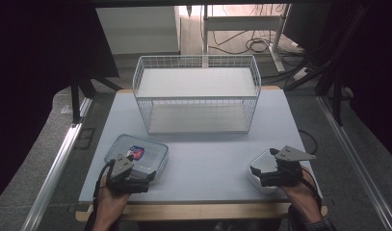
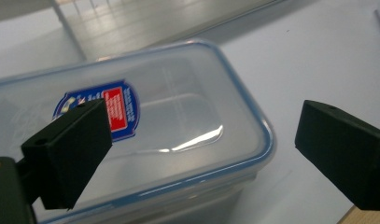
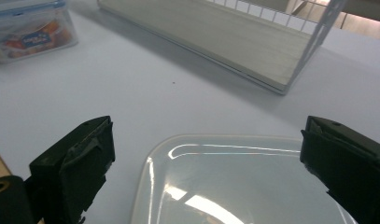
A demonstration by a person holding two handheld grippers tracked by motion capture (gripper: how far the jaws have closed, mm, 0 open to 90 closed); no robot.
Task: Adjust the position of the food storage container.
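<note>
Clear lidded box (image 1: 144, 155), white tub (image 1: 264, 166), wire basket (image 1: 197, 94)

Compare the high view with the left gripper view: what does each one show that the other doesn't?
High view alone: the white wire basket at the table's far side, the right hand-held gripper over a clear lidded box, and both forearms.

Left gripper view alone: the label up close, with its red panel.

Both: the blue-rimmed container, the left hand-held gripper with jaws open over it, and the table.
</note>
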